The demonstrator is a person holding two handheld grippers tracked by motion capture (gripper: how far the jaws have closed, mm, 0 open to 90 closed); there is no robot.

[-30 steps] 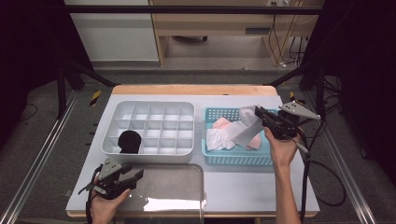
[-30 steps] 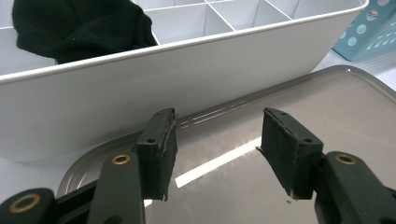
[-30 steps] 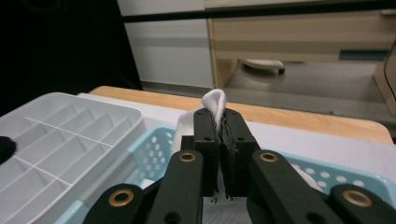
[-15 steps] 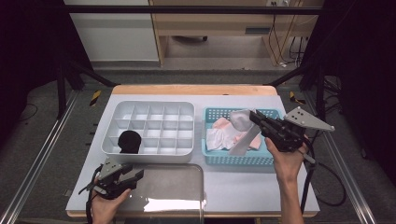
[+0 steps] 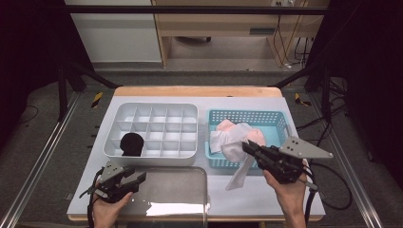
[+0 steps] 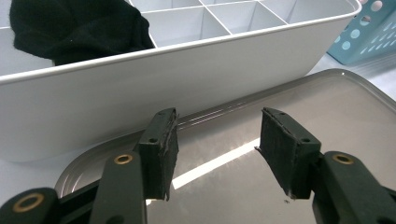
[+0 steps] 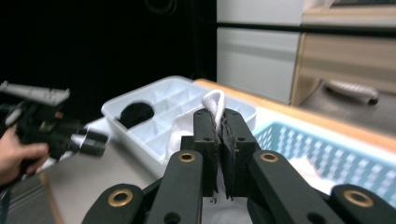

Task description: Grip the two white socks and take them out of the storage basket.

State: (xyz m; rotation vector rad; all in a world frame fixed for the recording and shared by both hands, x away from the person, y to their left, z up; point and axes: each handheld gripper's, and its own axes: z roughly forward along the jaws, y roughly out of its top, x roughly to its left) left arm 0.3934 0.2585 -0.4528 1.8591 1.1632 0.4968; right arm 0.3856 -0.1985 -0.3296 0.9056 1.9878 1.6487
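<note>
From my right gripper view, the white sock [image 7: 212, 103] is mostly hidden behind the closed jaws. At nine o'clock the left gripper [image 7: 86, 140] is blurred. The metal tray [image 5: 164, 190] runs off the high view's six o'clock edge.

Both grippers are black, with brass-coloured rivets at the jaw joints and ribbed dark pads. The right gripper [image 5: 252, 149] carries a grey three-cornered plate, and black cables trail from each; the left gripper [image 5: 135, 178] has a grey top

No text, label, brand, number or sign can be read anywhere here (the divided white tray [image 5: 150, 128], the blue basket [image 5: 247, 116] and the metal tray [image 5: 164, 190] are all plain).
</note>
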